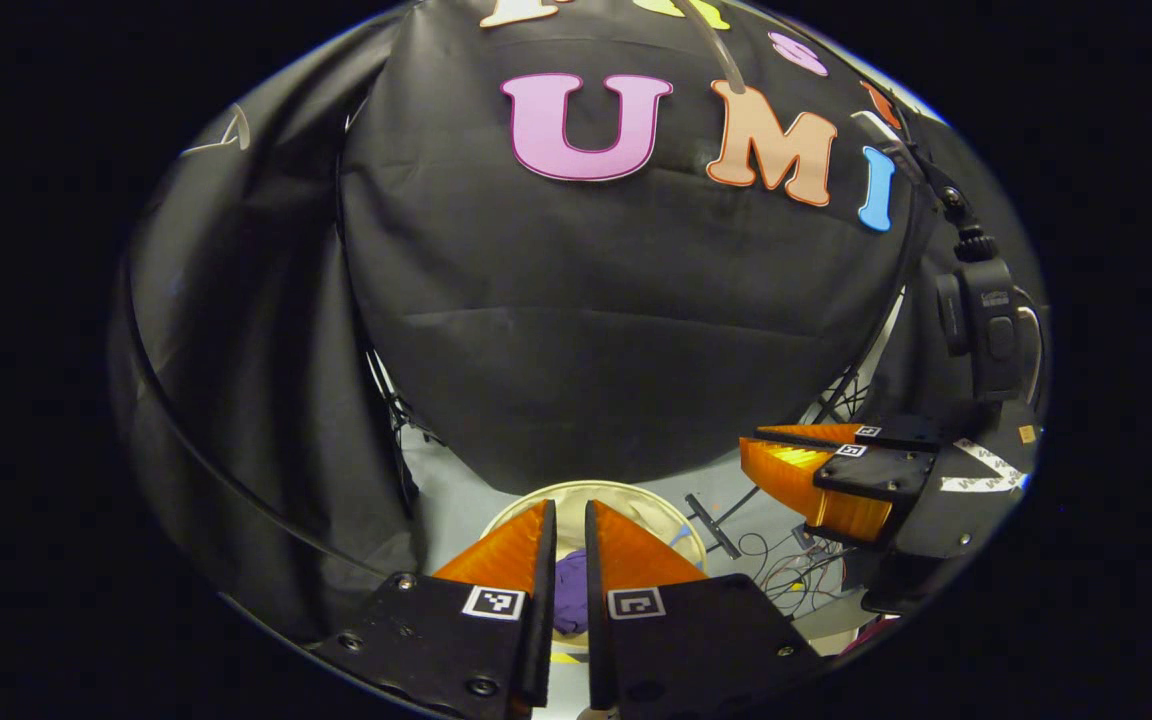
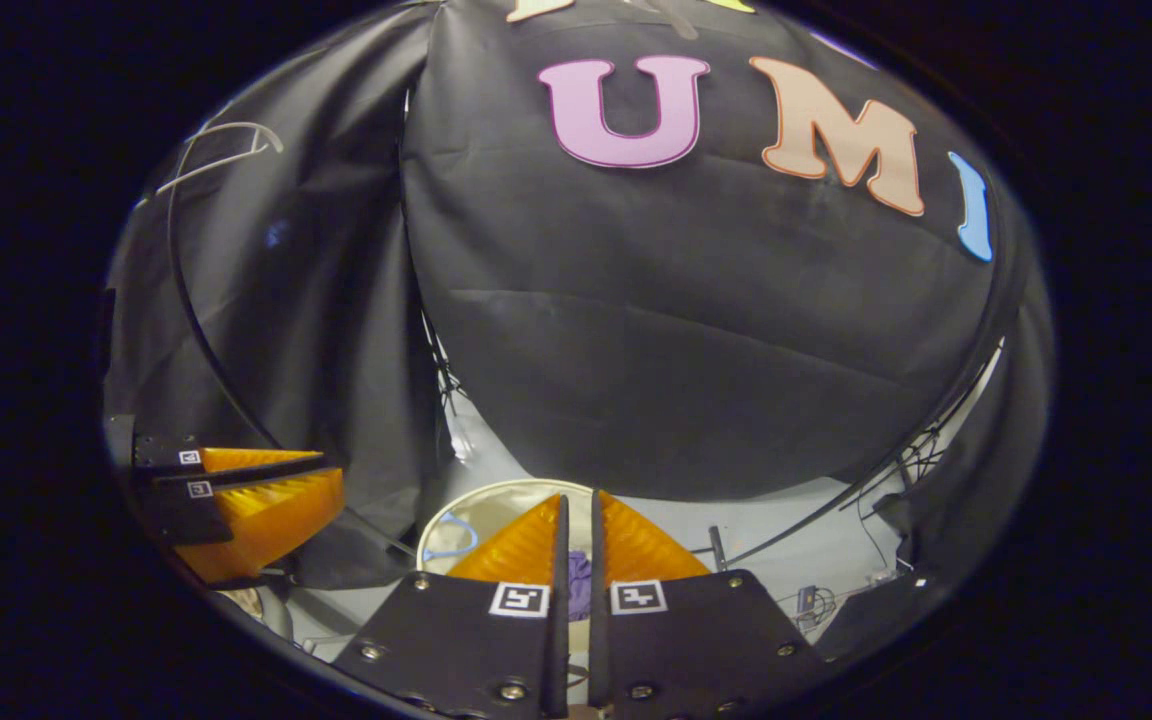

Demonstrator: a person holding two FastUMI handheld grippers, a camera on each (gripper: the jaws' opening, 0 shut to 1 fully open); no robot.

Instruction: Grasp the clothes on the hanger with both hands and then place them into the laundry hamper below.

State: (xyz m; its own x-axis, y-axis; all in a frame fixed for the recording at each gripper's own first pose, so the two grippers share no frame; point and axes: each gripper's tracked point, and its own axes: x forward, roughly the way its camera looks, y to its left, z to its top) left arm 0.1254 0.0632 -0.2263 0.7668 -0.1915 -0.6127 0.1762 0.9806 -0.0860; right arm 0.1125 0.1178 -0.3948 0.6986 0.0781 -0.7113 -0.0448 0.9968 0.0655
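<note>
1. The purple garment [image 1: 570,590] lay inside the round laundry hamper [image 1: 636,497] on the floor.
2. The left hand-held gripper [image 1: 570,520] and right hand-held gripper [image 2: 576,515] hovered above, jaws nearly closed, empty.
3. Best practice: lift both straight up, clear of the hamper rim.

A: How is the light?
B: Dim overall. The black cloth wall [image 1: 626,330] soaks up light, showing only faint creases. The pale floor [image 2: 806,540] below is the brightest area.
A: Is it sharp?
B: Sharp in the centre; straight lines bow strongly toward the edges in both views, where things darken.
</note>
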